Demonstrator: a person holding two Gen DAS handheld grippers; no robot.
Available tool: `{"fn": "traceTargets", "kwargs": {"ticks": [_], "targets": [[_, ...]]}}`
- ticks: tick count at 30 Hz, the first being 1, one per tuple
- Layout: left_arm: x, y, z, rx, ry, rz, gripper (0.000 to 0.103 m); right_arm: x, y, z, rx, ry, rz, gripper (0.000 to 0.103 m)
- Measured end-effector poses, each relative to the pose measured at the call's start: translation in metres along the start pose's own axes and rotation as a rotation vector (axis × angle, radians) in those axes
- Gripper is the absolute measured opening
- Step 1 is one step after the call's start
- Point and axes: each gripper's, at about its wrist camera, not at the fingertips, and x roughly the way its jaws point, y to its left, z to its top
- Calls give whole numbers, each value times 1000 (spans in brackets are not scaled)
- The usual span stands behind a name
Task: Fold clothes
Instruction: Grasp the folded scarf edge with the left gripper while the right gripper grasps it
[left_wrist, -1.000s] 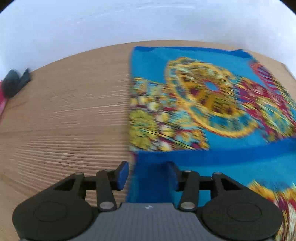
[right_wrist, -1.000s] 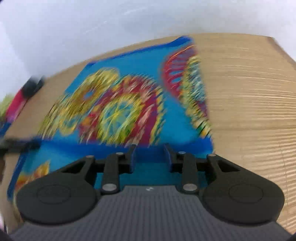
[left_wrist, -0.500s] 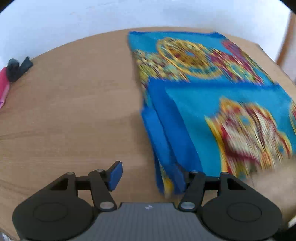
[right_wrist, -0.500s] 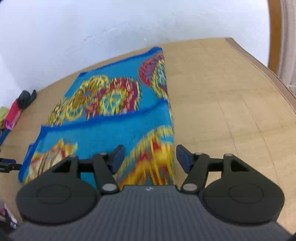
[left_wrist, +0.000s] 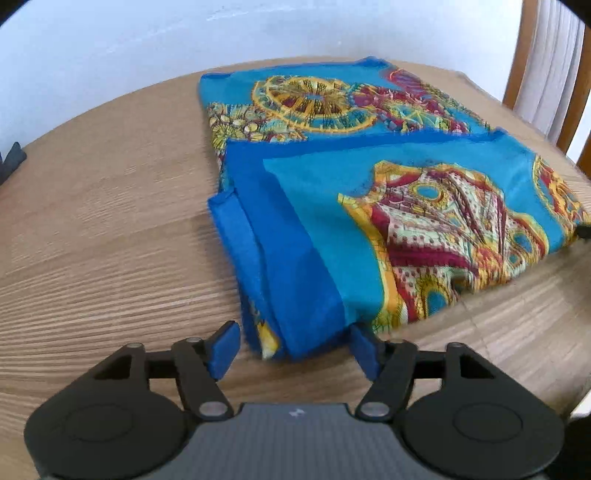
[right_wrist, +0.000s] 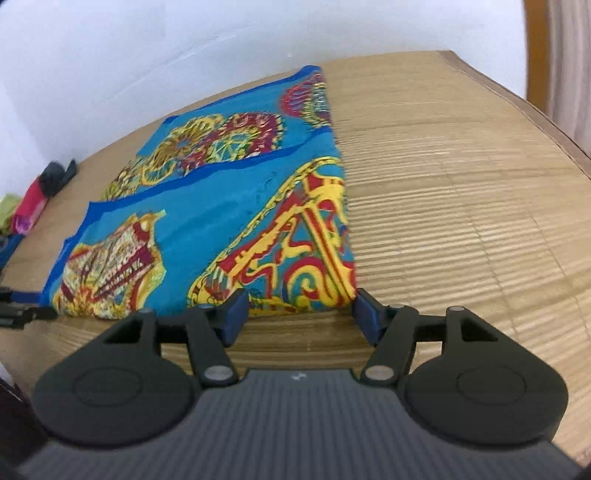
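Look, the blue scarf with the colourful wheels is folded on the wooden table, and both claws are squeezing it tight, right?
Not quite. Both claws are open, not squeezing. In the left wrist view the left claw stands spread around the near corner of the blue scarf, and in the right wrist view the right claw is spread at its near edge. The scarf does lie folded on the wooden table.

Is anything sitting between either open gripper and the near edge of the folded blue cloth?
Nothing visible: the left gripper and right gripper both face the blue cloth directly, over bare wooden table.
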Motion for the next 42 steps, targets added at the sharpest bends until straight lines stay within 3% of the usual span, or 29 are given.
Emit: {"fn": "traceTargets", "kwargs": {"ticks": [4,5,6,7,8,9,10,11,12,16,23,27,33,39,42], "targets": [[8,-9,5,-11,-48,-3,64,11,6,1,-61,-30,12,66],[9,-9,7,-29,-57,-2,45,14,5,2,-66,-42,15,66],[10,-9,8,-46,-65,-2,16,16,5,3,-65,-55,14,66],[10,-8,9,-68,-71,-4,12,19,5,4,-65,-68,14,66],[9,-4,11,-104,-70,-17,11,21,4,5,-64,-80,14,65],[7,0,12,-141,-68,-29,10,23,3,7,-51,-85,23,58],[5,4,12,-176,-68,-41,10,24,0,10,-30,-85,41,47],[0,8,12,-208,-74,-47,10,23,-3,14,-3,-84,67,17],[-6,12,12,-238,-80,-53,9,17,-5,16,11,-97,85,13],[-32,15,8,-312,-100,-45,7,-11,-14,24,33,-109,184,9],[-77,-7,-13,-412,-61,-32,7,-58,-44,14,171,-19,350,8],[-100,-15,-9,-480,-103,-27,7,-78,-54,11,229,6,394,9],[-99,-11,37,-518,-199,-31,7,-75,-59,39,370,-90,460,9],[-57,12,104,-574,-213,-4,7,-34,-58,85,475,-159,432,9],[-27,24,140,-556,-192,29,8,0,-50,113,467,-179,385,8]]}}
